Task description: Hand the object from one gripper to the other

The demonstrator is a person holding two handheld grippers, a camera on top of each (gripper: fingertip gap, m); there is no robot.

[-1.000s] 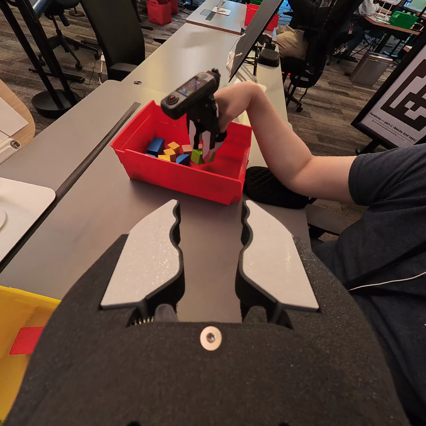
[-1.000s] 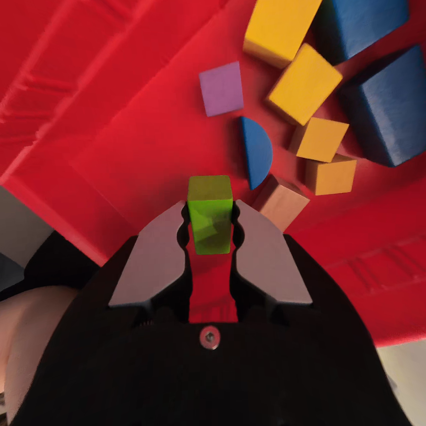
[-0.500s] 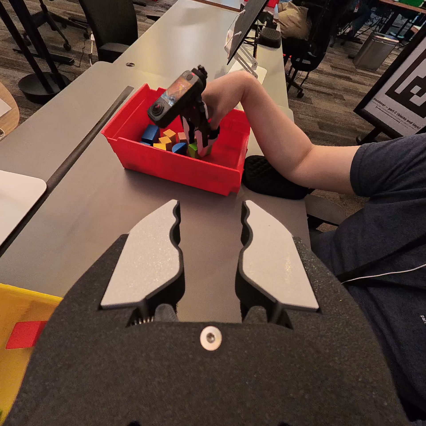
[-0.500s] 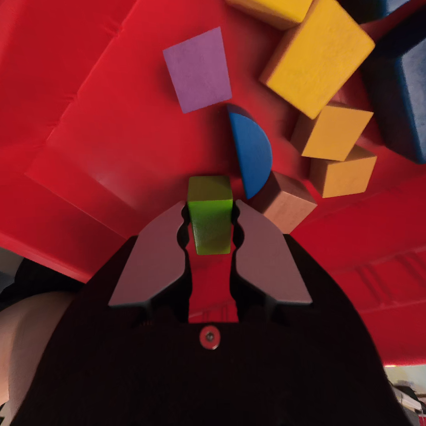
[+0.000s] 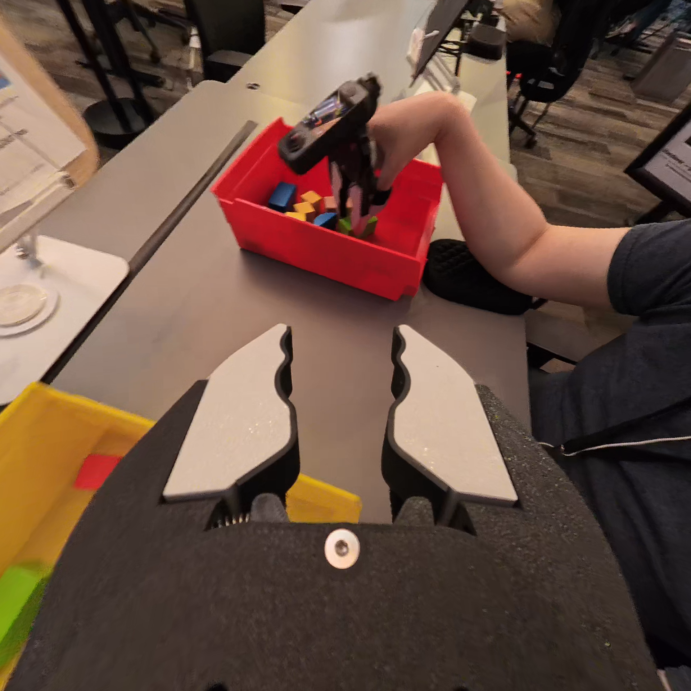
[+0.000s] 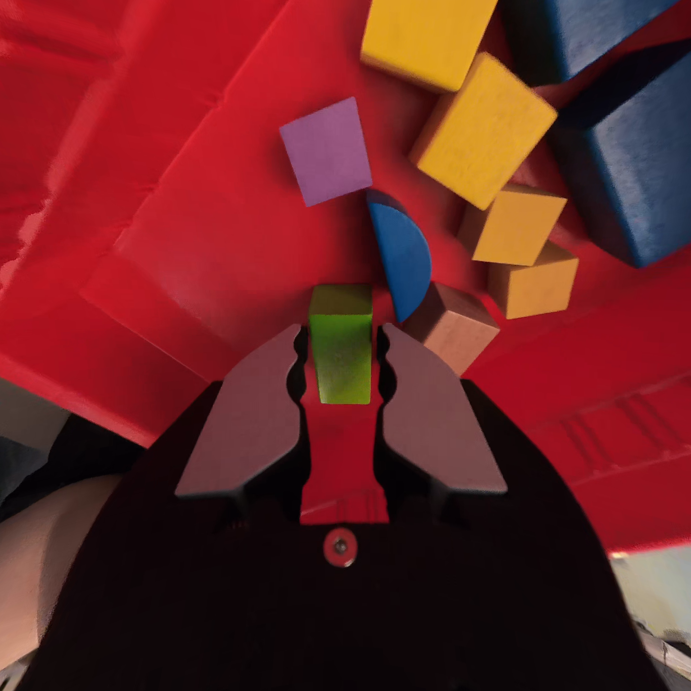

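Green block (image 6: 342, 351) sits at the centre of the right wrist view between the fingers of the right gripper (image 6: 341, 336), but thin dark gaps now show on both sides of it where half a second ago the fingers pressed its flanks; whether it is truly released I cannot tell. It stands on the floor of the red bin (image 6: 187, 187), just beside a blue half-round (image 6: 402, 258) and a tan cube (image 6: 456, 340), with a purple square (image 6: 327, 151) above. The left wrist view has swung, bringing more of the yellow bin (image 5: 45, 448) into the lower left. Left gripper (image 5: 341, 336) hangs wide open and empty over the dark grey table (image 5: 205, 299). Office chairs and wood-look flooring fill the top of that frame.
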